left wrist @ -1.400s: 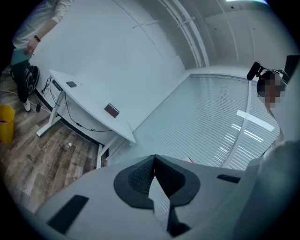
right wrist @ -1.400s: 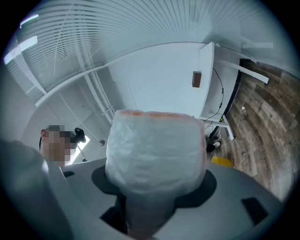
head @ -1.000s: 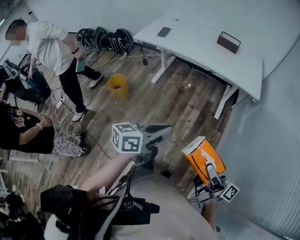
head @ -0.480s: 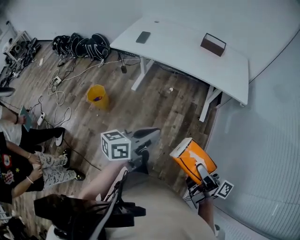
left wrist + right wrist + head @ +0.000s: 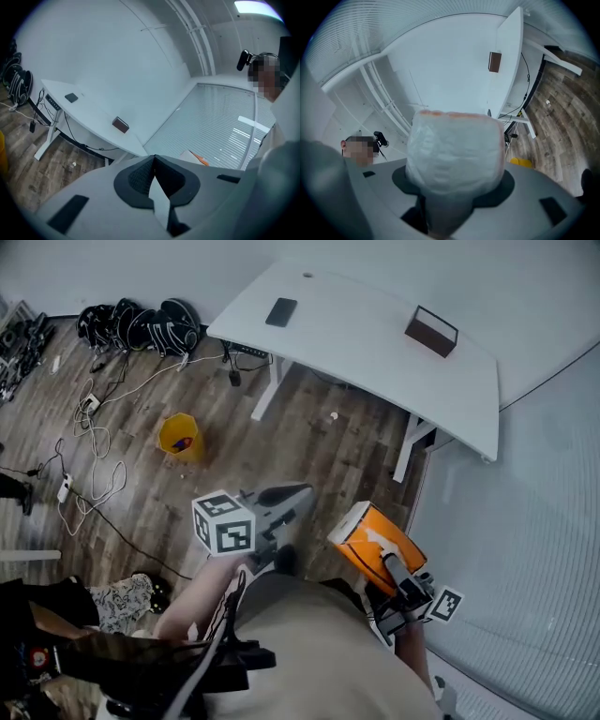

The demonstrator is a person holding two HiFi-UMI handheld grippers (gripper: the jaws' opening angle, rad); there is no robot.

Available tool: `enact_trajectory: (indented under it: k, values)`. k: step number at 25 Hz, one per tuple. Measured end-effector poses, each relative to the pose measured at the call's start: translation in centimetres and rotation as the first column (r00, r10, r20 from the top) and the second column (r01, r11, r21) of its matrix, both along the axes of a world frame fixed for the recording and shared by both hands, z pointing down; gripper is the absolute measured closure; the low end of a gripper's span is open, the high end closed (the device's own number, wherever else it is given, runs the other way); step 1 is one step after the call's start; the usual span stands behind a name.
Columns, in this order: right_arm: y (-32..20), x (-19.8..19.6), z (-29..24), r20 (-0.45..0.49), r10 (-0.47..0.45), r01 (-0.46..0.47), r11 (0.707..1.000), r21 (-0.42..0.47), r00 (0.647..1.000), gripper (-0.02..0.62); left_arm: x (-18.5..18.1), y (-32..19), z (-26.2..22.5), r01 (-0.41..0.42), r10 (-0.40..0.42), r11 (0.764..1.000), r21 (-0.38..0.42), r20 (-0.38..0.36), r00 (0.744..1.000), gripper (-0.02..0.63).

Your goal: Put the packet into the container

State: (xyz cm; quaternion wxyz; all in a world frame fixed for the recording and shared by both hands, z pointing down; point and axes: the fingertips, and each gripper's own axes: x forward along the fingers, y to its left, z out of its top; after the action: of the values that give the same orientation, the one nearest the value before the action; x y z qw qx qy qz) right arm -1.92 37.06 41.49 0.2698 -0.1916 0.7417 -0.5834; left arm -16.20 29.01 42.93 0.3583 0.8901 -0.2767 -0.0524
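head view: left gripper [image 5: 300, 493] points out over wood floor [image 5: 309, 442], right gripper [image 5: 389, 563] clamps orange packet [image 5: 361, 538], well apart from brown box [image 5: 431, 331] on white table [image 5: 356, 343] | left gripper view: jaws pressed together, nothing between them | right gripper view: packet fills the gap, jaws gripping both its sides

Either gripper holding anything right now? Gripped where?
Right gripper holds the orange packet by its near end, the rest sticking out past the jaws. Left gripper is shut, empty.
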Motion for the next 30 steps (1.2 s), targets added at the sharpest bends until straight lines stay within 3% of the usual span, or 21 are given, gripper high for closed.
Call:
enact_trajectory:
  k: [4,8,11,15,25,30]
  values:
    - [-2.6,-1.9,-0.3,-0.007,-0.006,0.006,1.0,-0.009,1.0,0.324,-2.1,-2.1,0.0,0.019,-0.02,0.999,0.029,0.034,0.999,0.594]
    - [-4.8,-2.5,-0.4,-0.006,-0.032,0.032,0.999,-0.002,0.999,0.324,-2.6,-3.9,-0.2,0.035,-0.035,0.999,0.033,0.013,0.999,0.595]
    - [-6.1,-2.5,-0.8,0.009,-0.062,0.062,0.998,0.004,0.998,0.325,-2.5,-4.9,-0.7,0.049,-0.049,0.998,0.036,0.012,0.999,0.595]
    - [-8.2,-1.2,-0.3,0.02,-0.08,0.08,0.997,0.005,0.997,0.327,-1.0,-6.6,-0.4,0.058,-0.061,0.997,0.045,0.064,0.996,0.595]
    - [-14.4,10.5,1.0,0.053,-0.019,0.02,1.0,-0.011,0.998,0.327,9.7,-12.8,-1.7,0.065,-0.069,0.997,0.043,0.098,0.993,0.594]
    - [-17.1,16.4,0.8,0.069,-0.041,0.041,0.999,0.007,0.997,0.327,14.7,-15.6,-2.0,0.102,-0.106,0.994,0.034,0.127,0.986,0.595]
